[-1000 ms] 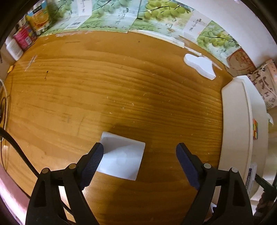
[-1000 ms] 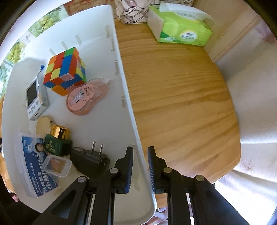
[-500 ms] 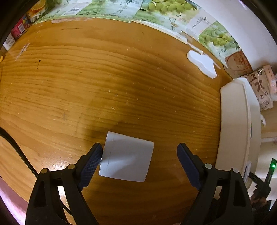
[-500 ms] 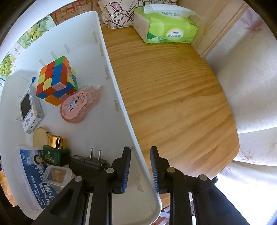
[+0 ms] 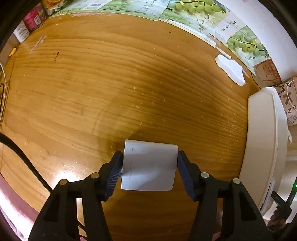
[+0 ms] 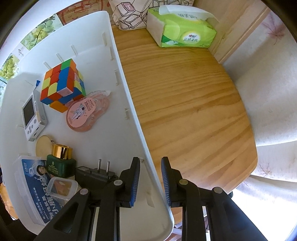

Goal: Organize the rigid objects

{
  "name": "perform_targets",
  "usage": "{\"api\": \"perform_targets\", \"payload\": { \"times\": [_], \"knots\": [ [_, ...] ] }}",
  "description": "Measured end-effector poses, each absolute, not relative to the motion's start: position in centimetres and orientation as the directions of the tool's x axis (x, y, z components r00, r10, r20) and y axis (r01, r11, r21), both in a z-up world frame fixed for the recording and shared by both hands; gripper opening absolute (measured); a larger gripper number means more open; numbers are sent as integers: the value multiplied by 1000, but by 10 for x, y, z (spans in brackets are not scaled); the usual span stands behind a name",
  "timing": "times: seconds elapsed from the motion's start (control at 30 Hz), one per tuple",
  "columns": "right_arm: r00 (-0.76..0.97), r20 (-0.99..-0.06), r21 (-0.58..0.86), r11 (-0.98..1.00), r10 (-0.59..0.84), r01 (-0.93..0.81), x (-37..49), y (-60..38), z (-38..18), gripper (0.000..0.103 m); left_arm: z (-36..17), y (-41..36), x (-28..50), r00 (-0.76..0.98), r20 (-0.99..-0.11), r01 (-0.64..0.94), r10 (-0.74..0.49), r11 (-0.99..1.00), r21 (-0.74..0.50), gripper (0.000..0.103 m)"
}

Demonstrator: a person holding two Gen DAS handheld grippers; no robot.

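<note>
In the left wrist view my left gripper (image 5: 150, 171) is closed around a white rectangular block (image 5: 149, 166) on the wooden table; both pads touch its sides. In the right wrist view my right gripper (image 6: 150, 182) straddles the right wall of the white bin (image 6: 130, 103), its pads a little apart from the wall on each side. Inside the bin lie a colour cube (image 6: 62, 84), a pink tape dispenser (image 6: 85, 113), a white handheld device (image 6: 33, 115), a green bottle with a gold cap (image 6: 60, 163), a black plug adapter (image 6: 96, 174) and a blue floss box (image 6: 35, 187).
A white flat shape (image 5: 230, 69) lies on the table near the back wall. The white bin (image 5: 263, 148) stands at the right edge of the left wrist view. A green tissue pack (image 6: 182, 27) and a patterned pouch (image 6: 130, 14) sit behind the bin.
My left gripper has moved forward over the white block and closed on it. My right gripper's jaws have opened wider around the bin wall.
</note>
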State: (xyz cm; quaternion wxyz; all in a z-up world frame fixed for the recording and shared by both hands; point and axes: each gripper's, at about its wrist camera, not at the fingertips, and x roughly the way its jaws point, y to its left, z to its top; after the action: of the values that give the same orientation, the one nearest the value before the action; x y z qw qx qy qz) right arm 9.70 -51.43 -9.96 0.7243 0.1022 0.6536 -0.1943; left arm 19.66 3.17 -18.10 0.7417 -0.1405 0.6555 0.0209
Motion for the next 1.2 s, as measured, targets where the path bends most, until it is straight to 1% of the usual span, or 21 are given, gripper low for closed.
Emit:
{"api": "perform_targets", "payload": {
  "times": [0.13, 0.33, 0.47, 0.67, 0.8, 0.9, 1.2],
  "knots": [
    [73, -988, -95, 913, -134, 396, 97, -513, -103, 25, -179, 27, 188, 144, -978, -219, -152, 959, -181, 62],
    [74, -992, -75, 937, -107, 340, 97, -514, -109, 25, -169, 17, 176, 202, -960, -238, -192, 942, -239, 61],
    [69, -993, -70, 955, -94, 287, 98, -514, -111, 21, -157, 6, 169, 268, -936, -236, -228, 926, -293, 61],
    [60, -996, -51, 975, -65, 218, 99, -516, -112, 16, -136, -12, 160, 375, -886, -219, -272, 903, -369, 61],
    [57, -997, -42, 985, -52, 168, 98, -512, -112, 16, -119, -17, 153, 481, -820, -218, -309, 864, -454, 61],
    [56, -998, -24, 989, -33, 144, 94, -508, -111, 15, -105, -23, 149, 542, -779, -211, -315, 846, -489, 61],
    [44, -999, -25, 999, -27, 47, 90, -498, -111, 15, -86, -52, 148, 592, -730, -204, -341, 813, -545, 61]
  ]
}}
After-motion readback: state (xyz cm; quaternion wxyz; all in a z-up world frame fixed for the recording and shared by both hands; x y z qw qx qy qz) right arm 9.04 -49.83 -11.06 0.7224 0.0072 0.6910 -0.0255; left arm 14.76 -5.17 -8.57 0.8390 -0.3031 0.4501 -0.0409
